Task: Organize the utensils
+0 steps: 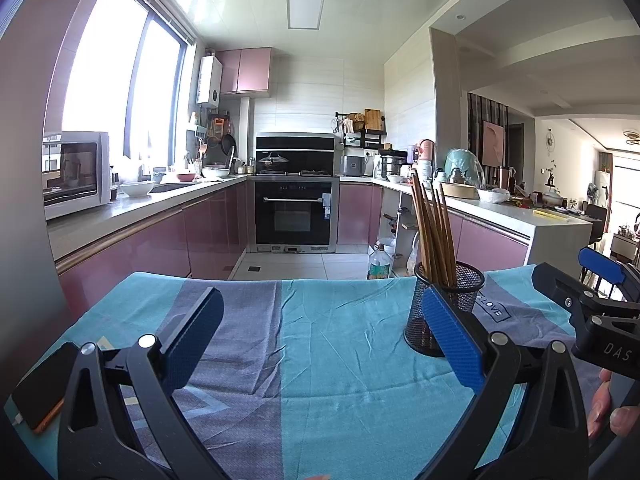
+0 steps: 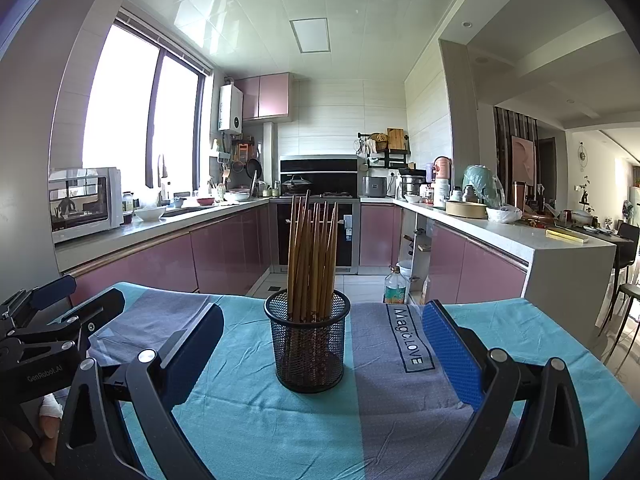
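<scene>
Chopsticks (image 2: 312, 256) stand bundled upright in the mesh cup (image 2: 308, 344), leaning slightly, tips up. The cup sits on the tabletop cloth (image 2: 248, 412), on the seam between a teal stripe and a grey one, just left of the "Magic LOVE" print (image 2: 408, 334).

Your right tongs (image 2: 322, 356) are spread wide, nothing held. In the right wrist view the cup sits centred between the two fingers, touching neither, just beyond the tips.

Your left tongs (image 1: 320, 332) are also wide open and empty. In the left wrist view the cup (image 1: 446, 308) is off to the right, partly hidden behind the blue pad of the right-hand finger (image 1: 452, 336); can't tell whether they touch. The chopsticks (image 1: 434, 232) lean left there.

Each camera sees the other tongs at the frame edge: the right tongs (image 1: 600, 280) at right in the left view, the left tongs (image 2: 60, 304) at left in the right view. Your fingers (image 1: 608, 404) show at the lower right.

A phone (image 1: 44, 384) lies on the cloth's left edge, beside the left tongs. Kitchen behind: oven (image 2: 316, 232) dead ahead, microwave (image 2: 84, 202) on the left counter.
</scene>
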### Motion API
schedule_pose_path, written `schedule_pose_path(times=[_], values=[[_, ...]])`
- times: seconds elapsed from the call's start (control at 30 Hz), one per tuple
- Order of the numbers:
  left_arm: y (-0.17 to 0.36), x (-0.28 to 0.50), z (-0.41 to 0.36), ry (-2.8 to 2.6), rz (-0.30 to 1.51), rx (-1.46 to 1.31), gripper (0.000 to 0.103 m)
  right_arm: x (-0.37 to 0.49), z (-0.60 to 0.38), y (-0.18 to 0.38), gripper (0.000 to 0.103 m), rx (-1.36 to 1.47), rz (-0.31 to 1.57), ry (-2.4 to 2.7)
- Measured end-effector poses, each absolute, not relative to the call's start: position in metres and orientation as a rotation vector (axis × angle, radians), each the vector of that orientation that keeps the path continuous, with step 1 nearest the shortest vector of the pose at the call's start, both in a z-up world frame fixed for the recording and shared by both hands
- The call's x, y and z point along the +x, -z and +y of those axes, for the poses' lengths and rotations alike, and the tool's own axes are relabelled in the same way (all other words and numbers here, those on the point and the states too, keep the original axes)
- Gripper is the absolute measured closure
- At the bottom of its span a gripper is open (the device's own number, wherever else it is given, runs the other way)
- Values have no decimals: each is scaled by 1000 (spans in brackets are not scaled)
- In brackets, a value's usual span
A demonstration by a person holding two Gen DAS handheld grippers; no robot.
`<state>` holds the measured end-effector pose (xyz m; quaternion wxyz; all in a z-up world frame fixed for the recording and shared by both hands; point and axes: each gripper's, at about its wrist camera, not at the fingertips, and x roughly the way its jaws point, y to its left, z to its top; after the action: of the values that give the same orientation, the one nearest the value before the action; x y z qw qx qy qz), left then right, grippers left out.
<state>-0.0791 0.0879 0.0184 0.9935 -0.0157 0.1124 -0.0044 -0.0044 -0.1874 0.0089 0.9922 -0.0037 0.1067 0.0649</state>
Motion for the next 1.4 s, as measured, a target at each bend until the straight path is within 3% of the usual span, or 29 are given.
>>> schedule_pose_path(times=[1.4], values=[[-14,-78,90,15,232,-35,5,-5,-187,-9,7,-7,213,-127]])
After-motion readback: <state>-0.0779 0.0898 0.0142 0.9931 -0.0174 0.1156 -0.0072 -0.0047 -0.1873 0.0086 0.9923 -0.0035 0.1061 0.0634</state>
